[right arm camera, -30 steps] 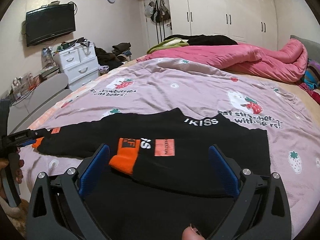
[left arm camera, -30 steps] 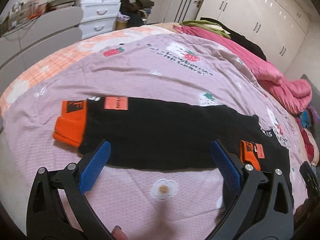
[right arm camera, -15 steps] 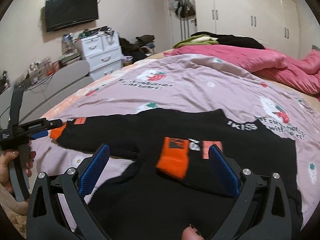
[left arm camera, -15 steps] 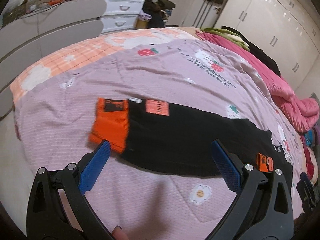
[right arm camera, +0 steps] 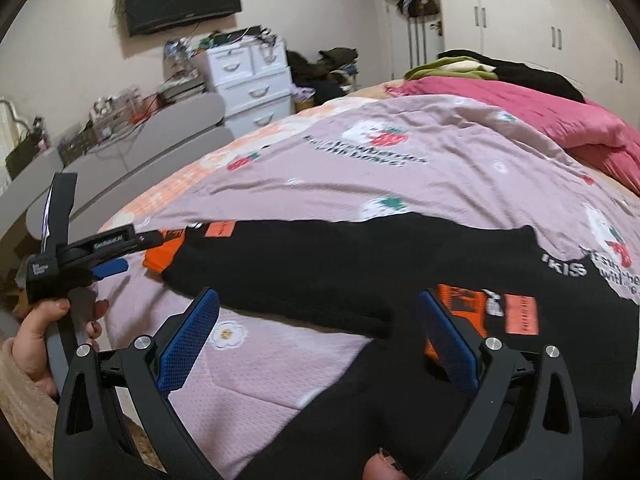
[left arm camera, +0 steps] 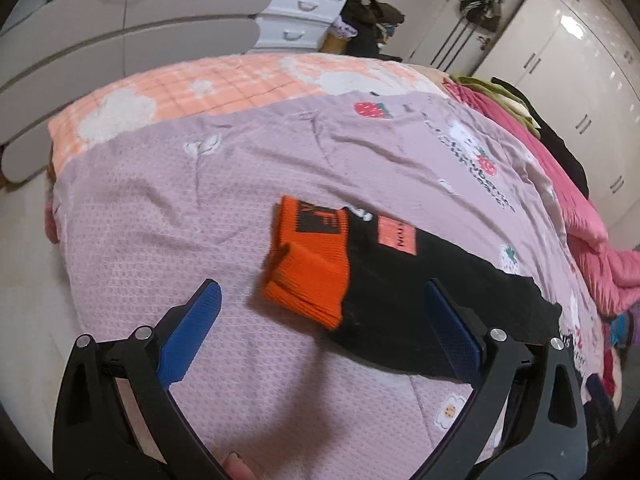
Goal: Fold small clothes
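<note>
Black sweater [right arm camera: 360, 256] lies spread flat on the lilac strawberry-print bedspread [left arm camera: 192, 208], near the bed's front edge. One sleeve runs out sideways, ending in an orange ribbed cuff [left arm camera: 308, 276] with a salmon label patch [left arm camera: 398, 234] just past it. Second orange cuff [right arm camera: 460, 304] sits folded in over the black body, beside white lettering. Left tongs [left arm camera: 320, 332]: blue pads spread wide, nothing between them, hovering above the outstretched sleeve with the cuff just ahead of the gap. Right tongs [right arm camera: 316, 336]: likewise wide apart and empty, over the sweater's lower body near the second cuff. From the right wrist camera, a hand [right arm camera: 44, 328] grips the left tool's handle at the bed's edge. Pink quilt [right arm camera: 532, 112] bunched along the far side; white drawer unit [right arm camera: 248, 80] against the wall.
</note>
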The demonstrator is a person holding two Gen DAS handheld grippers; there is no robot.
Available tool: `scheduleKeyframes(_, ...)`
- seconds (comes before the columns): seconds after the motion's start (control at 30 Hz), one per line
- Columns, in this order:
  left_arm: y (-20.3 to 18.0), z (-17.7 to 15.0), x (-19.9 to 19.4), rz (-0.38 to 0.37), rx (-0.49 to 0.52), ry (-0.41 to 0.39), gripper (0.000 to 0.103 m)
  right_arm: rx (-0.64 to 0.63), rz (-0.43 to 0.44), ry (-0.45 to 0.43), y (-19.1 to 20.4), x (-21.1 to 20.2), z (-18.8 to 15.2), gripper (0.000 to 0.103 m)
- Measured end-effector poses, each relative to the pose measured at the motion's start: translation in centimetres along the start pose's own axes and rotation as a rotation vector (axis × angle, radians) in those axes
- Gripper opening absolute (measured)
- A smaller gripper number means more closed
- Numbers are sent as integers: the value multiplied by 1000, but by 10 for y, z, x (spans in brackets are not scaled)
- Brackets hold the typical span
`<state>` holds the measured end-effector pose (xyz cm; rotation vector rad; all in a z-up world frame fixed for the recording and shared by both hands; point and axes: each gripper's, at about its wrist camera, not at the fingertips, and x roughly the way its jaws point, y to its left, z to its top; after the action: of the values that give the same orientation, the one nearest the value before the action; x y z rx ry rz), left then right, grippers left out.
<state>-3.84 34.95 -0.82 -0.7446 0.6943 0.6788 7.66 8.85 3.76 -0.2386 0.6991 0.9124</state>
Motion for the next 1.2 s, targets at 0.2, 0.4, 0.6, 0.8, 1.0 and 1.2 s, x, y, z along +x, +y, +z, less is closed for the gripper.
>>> scheduleKeyframes(0.2,7,0,12,-71,-41,32,94,-33,17,21,15,12,-2,98)
scheduleKeyframes(0.4,-5,1,23,-43,1,20,45,-22,-12,18,2,5,-8,98)
scheduleKeyframes(0.6,-24,3,17,-80,62,-20,9,-6,-80,-17,-28,-21,-13,98)
scheduleKeyframes(0.8,-67,-4,-10,-166,172,-106,9,43,-149,-41,-66,-48,-24,98)
scheduleKeyframes(1.0,-111,-14,-33,-302,219,-150,9,139,-195,-68,-107,-74,-38,98)
scheduleKeyframes(1.2,-151,-31,-34,-393,259,-130,8,245,-229,-93,-147,-95,-52,98)
